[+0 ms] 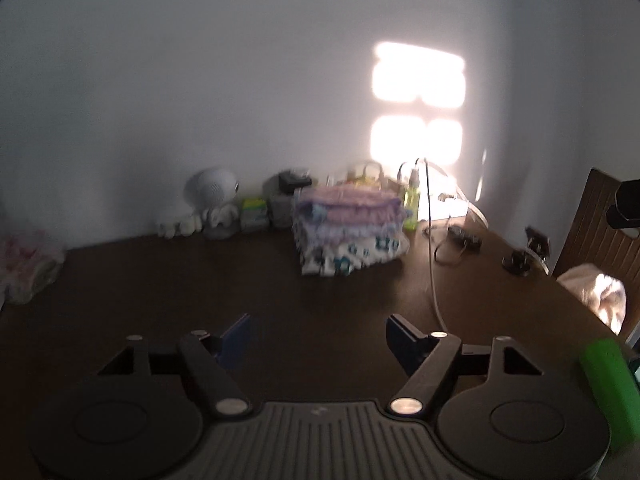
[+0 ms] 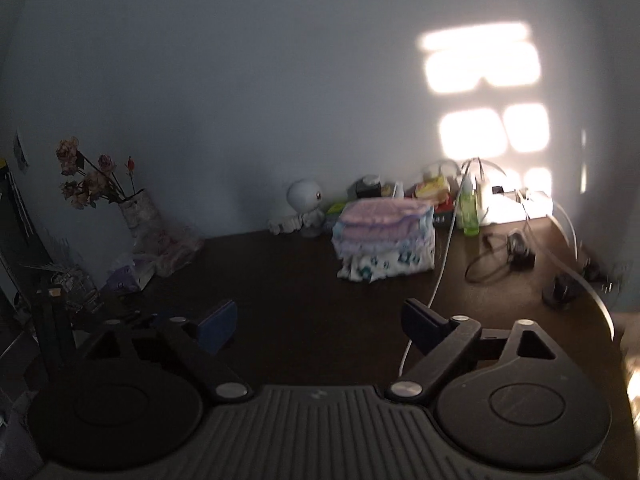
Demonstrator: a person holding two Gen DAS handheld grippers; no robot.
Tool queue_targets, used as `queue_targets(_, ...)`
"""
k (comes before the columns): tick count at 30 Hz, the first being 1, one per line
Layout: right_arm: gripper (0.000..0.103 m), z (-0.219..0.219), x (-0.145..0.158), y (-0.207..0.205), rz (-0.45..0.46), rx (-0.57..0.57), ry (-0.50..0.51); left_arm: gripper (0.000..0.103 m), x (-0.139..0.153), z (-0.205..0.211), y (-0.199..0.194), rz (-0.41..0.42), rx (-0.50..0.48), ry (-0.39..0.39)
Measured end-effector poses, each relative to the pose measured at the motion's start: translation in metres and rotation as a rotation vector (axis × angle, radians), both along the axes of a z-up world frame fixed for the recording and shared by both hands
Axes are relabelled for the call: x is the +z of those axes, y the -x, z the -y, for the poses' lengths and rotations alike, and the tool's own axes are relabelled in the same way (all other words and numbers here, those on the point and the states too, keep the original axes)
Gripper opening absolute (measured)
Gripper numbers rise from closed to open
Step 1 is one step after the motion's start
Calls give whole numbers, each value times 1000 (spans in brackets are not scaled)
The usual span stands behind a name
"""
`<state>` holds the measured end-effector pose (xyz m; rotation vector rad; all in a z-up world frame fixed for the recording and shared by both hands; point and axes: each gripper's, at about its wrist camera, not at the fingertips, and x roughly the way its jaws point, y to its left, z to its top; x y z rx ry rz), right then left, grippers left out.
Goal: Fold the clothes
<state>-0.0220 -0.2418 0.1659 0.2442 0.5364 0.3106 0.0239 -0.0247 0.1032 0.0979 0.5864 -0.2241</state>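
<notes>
Across both wrist views a dark brown table (image 1: 160,288) fills the lower half beneath a pale wall (image 1: 200,80) marked with bright window-shaped patches of sunlight (image 1: 418,104). Toward the back of the table, right of centre, sits the stack of folded clothes (image 2: 386,236), pink and lilac layers on top of a white piece with blue-green print, well apart from both grippers. Above the bare tabletop, the left gripper (image 1: 318,336) has its blue-padded fingers spread wide with nothing between them, and the right gripper (image 2: 318,322) is likewise spread and holds nothing. At the far left stands a vase of dried flowers (image 2: 100,188). Behind the stack are a small white round-headed figurine (image 2: 306,204), a green bottle (image 2: 469,210) and a white cable (image 2: 440,264) trailing forward across the table.
</notes>
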Motion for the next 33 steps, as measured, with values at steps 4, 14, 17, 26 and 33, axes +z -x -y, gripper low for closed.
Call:
queue_targets(4, 101, -52, -84, 18, -39, -45, 103, 73, -57, -9, 32, -91, 182, -5)
queue_targets(14, 102, -91, -146, 15, -88, -11, 239, 79, -91, -15, 42, -116, 216, -15)
queue_targets(17, 103, -88, -150, 13, -110, -22, 231, 83, -93, -15, 38, -96, 220, -13)
queue_targets(26, 103, -95, -158, 3, -125, -45, 270, 103, -97, -22, 21, -101, 234, -10)
queue_targets(33, 103, -100, -160, -4, -129, -71, 297, 103, -99, -27, 12, -104, 225, -8)
